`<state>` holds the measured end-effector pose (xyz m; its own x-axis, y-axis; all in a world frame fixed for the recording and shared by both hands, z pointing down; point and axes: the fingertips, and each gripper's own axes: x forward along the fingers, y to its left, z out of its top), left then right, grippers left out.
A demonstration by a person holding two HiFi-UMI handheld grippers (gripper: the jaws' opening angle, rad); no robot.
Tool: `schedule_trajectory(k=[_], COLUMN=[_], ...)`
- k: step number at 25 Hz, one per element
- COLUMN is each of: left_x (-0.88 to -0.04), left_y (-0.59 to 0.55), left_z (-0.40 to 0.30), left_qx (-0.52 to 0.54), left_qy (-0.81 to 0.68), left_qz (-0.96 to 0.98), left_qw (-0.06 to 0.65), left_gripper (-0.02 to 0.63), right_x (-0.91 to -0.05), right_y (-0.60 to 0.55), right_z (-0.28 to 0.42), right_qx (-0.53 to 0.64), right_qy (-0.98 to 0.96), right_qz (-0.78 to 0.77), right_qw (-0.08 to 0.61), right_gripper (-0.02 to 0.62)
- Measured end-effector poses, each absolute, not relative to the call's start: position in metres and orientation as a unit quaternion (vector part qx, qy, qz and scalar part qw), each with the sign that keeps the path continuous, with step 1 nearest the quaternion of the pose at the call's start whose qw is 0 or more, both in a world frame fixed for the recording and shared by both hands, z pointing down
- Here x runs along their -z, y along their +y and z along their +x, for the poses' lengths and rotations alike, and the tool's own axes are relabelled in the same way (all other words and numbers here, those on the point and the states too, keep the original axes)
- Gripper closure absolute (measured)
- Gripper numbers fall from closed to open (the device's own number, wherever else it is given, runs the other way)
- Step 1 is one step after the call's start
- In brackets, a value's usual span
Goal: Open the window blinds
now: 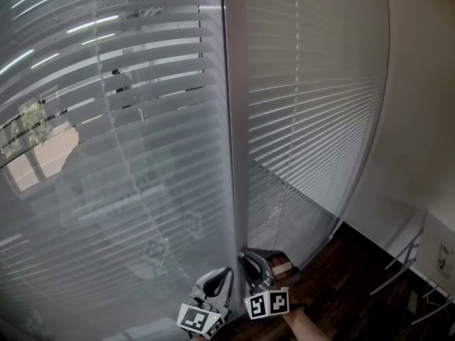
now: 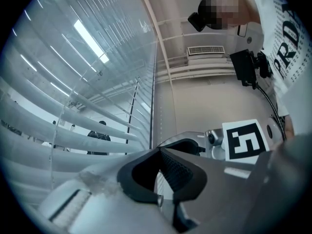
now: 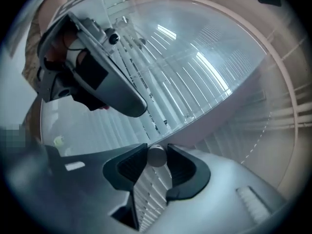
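My right gripper (image 1: 257, 263) is clamped on the round grey end of what I take to be the tilt wand (image 3: 157, 156), low down just right of the mullion (image 1: 234, 119). My left gripper (image 1: 222, 277) sits just beside it, jaw tips pressed together with nothing between them. The window blinds (image 1: 128, 126) fill both panes: the left panel's slats are partly tilted so I glimpse outside, seemingly behind reflective glass, and the right panel (image 1: 313, 112) is nearly shut. I expect the wand to be light, stiff and smooth, so it could slip or spin inside the pads; a firm hold near its end and a slow twist looks right. The slats look thin and easily bent, so I'd keep both grippers off them. A thin cord (image 1: 283, 203) hanging near the wand could snag. A white unit (image 1: 441, 251) stands on the dark floor (image 1: 355, 283), well apart to the right
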<state>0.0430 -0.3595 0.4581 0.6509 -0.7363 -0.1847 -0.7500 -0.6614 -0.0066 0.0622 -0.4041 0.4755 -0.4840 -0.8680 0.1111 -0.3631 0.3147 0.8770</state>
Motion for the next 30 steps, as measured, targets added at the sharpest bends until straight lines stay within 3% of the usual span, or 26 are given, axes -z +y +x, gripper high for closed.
schedule_trajectory(k=[11,30], left_x=[-0.459,-0.461], left_y=[-0.361,-0.357], left_z=[0.047,0.043], left_qx=[-0.078,-0.081], left_qy=[0.407,0.413], left_qz=[-0.909,-0.907], left_qw=[0.039,0.033], left_gripper=[0.614,0.614], right_x=[-0.475,-0.474], right_y=[-0.402,-0.408], right_z=[0.063,0.072], right_qx=[0.407,0.179], right_qy=[-0.767,-0.860], right_qz=[0.413,0.461], right_qw=[0.274,0.127], right_gripper=[0.472,0.472])
